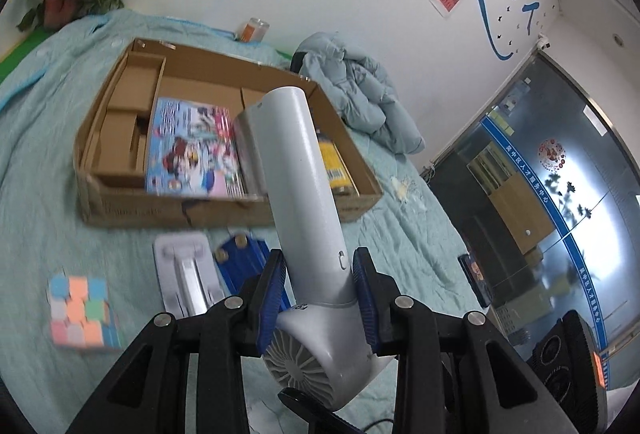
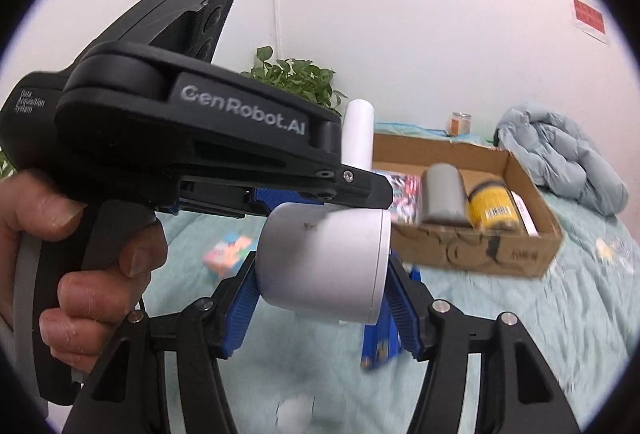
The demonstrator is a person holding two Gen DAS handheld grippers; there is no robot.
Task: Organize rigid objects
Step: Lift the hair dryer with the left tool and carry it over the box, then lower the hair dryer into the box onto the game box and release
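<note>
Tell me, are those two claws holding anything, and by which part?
Both hold one silver-grey plastic hair dryer: the left gripper clamps its handle near the barrel, the right gripper clamps the barrel.

1. The white hair dryer [image 1: 310, 201] was off the bed, handle pointing up and away, barrel [image 2: 324, 266] crosswise.
2. The cardboard box [image 1: 224, 211] lay open on the bed.
3. The pastel puzzle cube [image 1: 82, 308] lay near the box.
</note>
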